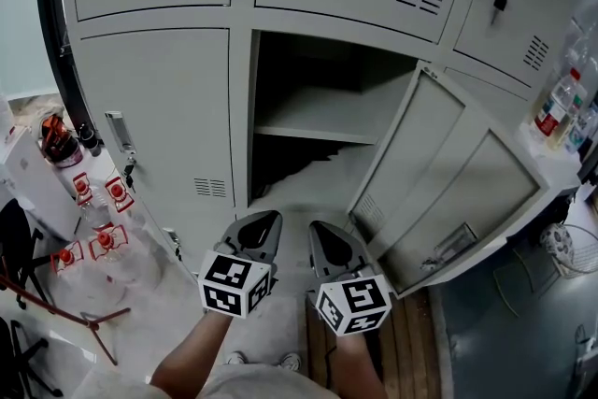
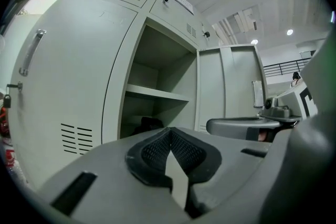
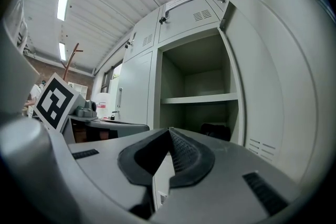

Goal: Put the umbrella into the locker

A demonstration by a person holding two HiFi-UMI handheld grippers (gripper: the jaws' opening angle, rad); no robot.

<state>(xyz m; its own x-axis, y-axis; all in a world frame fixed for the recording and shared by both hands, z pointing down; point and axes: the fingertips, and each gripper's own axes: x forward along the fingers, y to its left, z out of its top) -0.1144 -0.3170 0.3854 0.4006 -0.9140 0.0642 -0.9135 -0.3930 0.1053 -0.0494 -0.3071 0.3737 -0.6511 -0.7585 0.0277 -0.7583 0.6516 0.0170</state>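
The grey locker (image 1: 159, 98) has one door (image 1: 439, 182) swung open to the right, showing a compartment with a shelf (image 1: 318, 131). A dark bundle, seemingly the folded umbrella (image 2: 149, 124), lies at the back under that shelf; the right gripper view shows the umbrella (image 3: 215, 131) too. In the head view that spot is only shadow. My left gripper (image 1: 262, 221) and right gripper (image 1: 327, 229) hover side by side just outside the opening, pointing in. The left gripper (image 2: 169, 128) is shut with nothing between its pads, and so is the right gripper (image 3: 169, 129).
Clear water bottles with red labels (image 1: 98, 229) stand on the floor at the left beside a red-legged rack (image 1: 56, 308). More bottles (image 1: 561, 107) sit at the right edge, above a white wire fan (image 1: 561, 243). The open door juts out on my right.
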